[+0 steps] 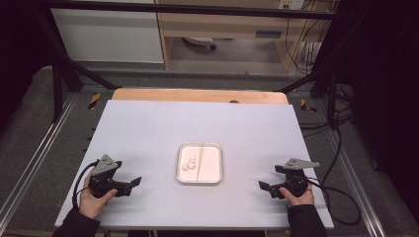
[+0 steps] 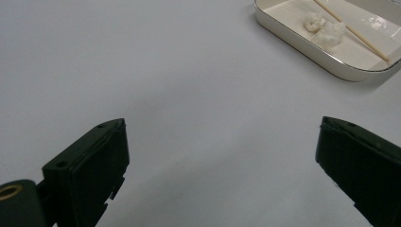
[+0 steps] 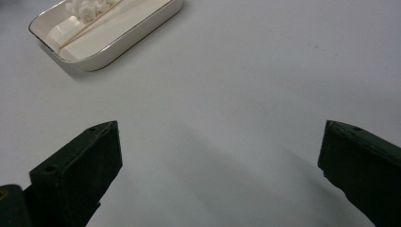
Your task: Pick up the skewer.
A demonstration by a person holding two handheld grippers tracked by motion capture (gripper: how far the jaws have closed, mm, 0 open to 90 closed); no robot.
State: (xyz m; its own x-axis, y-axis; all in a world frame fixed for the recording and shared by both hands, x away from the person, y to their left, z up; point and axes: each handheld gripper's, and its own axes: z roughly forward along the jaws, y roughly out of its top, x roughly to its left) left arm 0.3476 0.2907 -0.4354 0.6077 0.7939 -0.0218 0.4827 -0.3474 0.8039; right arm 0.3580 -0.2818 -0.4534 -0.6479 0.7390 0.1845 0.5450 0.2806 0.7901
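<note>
We see a shallow white rectangular tray with rounded corners and a thin metallic rim (image 1: 216,148) lying near the middle of a white table top (image 1: 148,128), with a thin pale wooden stick (image 1: 200,162) lying lengthwise across its floor and a small cluster of white lumps (image 1: 188,163) just left of the stick, in the tray's near left part. What the lumps are made of we cannot tell; from above they blur into the tray's floor. In the left gripper view the tray (image 2: 288,35) is cut off by the top and right edges, and the lumps (image 2: 326,30) lie beside the stick (image 2: 352,32). In the right gripper view the tray (image 3: 137,35) is cropped at the top, with the lumps (image 3: 85,8) half out of frame. The left gripper (image 1: 133,183) rests low over the table at the tray's left, well apart from it, its jaws spread wide with nothing between them. The right gripper (image 1: 263,186) sits likewise at the tray's right, jaws wide apart and empty. Each hand is largely covered by its gripper's body.
</note>
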